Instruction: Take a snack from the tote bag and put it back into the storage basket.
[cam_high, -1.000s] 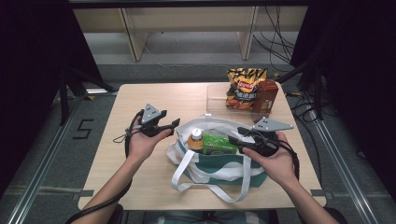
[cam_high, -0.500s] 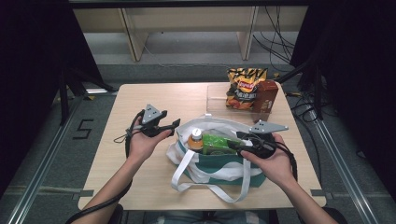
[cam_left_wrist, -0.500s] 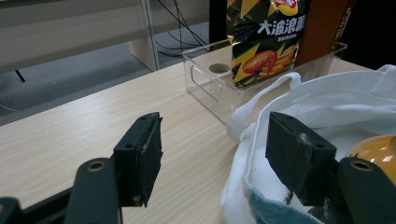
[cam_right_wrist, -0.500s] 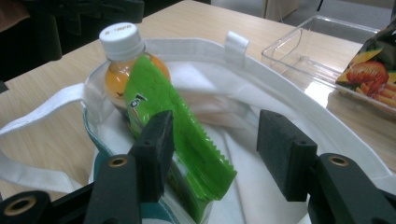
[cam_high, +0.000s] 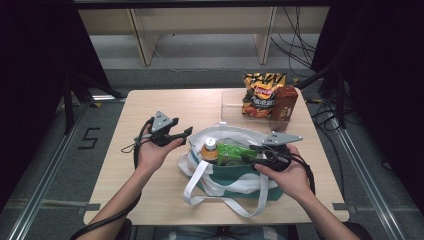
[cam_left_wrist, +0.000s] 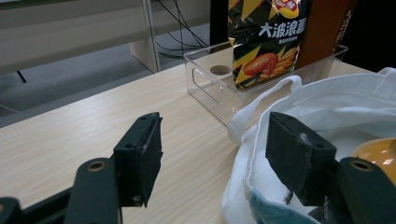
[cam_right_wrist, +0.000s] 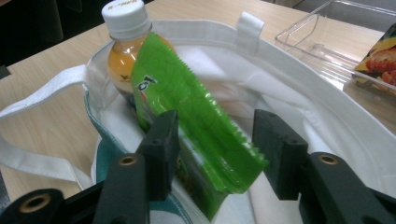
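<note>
A white and teal tote bag (cam_high: 235, 181) stands open on the table. Inside it are an orange drink bottle (cam_high: 210, 149) with a white cap and a green snack packet (cam_high: 234, 152) leaning on it. My right gripper (cam_high: 248, 155) reaches into the bag from the right. Its jaws have just been closing, and the green packet (cam_right_wrist: 187, 102) lies between them. The left pad (cam_right_wrist: 163, 140) touches the packet; the other stands clear of it. My left gripper (cam_high: 186, 134) is open and holds nothing, just off the bag's left rim (cam_left_wrist: 280, 88).
A clear plastic tray (cam_high: 231, 106) sits at the table's far right. It holds a chips bag (cam_high: 261, 94) and a brown box (cam_high: 284, 104). The bag's white straps (cam_high: 200, 185) hang toward the front edge. Bare wood (cam_high: 150, 107) lies to the left.
The right gripper has edged a little left over the bag, and its jaws have narrowed around the green packet. The left hand has stayed put.
</note>
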